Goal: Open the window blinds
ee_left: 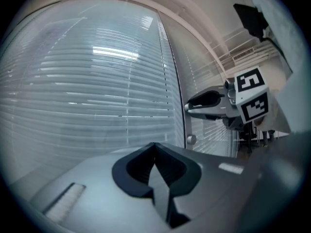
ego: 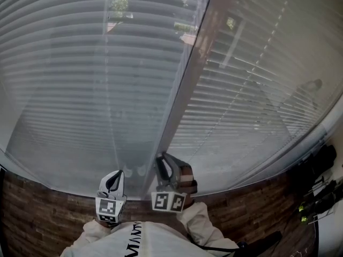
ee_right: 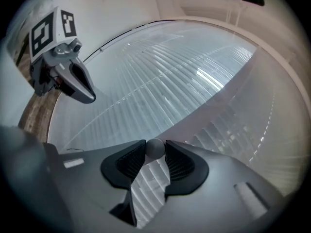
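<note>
Closed white slat blinds cover the left pane (ego: 91, 84) and the right pane (ego: 257, 106), with a grey post (ego: 179, 98) between them. My right gripper (ego: 162, 164) sits at the foot of that post, and in the right gripper view (ee_right: 155, 152) its pads press on a small grey round knob (ee_right: 155, 148). What the knob hangs from is hidden. My left gripper (ego: 113, 180) hovers just to its left, and its jaws (ee_left: 155, 165) are shut with nothing in them. A second small knob (ee_left: 191, 140) hangs below the right gripper (ee_left: 190, 106) in the left gripper view.
A brick wall (ego: 37, 213) runs under the window sill. Dark gear on stands (ego: 319, 189) crowds the right corner. The person's pale sleeves (ego: 198, 224) fill the bottom middle. A thin bead cord (ego: 252, 68) hangs down the right blind.
</note>
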`<state>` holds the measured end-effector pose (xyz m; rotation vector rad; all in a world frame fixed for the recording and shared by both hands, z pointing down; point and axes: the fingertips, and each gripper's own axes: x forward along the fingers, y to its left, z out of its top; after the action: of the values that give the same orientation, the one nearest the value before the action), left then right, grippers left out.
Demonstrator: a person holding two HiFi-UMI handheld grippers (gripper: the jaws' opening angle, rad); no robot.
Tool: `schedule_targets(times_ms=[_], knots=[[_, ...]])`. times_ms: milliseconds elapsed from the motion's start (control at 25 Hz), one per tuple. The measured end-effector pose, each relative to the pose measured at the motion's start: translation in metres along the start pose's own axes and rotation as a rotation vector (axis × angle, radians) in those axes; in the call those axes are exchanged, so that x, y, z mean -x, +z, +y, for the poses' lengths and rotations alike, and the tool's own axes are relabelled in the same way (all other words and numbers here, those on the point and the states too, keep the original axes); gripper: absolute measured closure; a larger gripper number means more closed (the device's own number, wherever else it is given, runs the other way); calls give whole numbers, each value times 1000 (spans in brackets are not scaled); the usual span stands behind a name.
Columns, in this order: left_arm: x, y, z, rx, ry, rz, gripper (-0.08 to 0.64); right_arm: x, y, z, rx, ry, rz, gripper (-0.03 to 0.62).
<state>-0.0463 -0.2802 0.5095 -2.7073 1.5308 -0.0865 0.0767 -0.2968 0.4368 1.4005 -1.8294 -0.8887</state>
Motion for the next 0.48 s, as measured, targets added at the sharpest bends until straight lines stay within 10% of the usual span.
schedule_targets(times_ms=[480], knots=[[4, -3, 2, -6, 0, 11, 560, -1, -5, -6, -501, -17, -28, 482]])
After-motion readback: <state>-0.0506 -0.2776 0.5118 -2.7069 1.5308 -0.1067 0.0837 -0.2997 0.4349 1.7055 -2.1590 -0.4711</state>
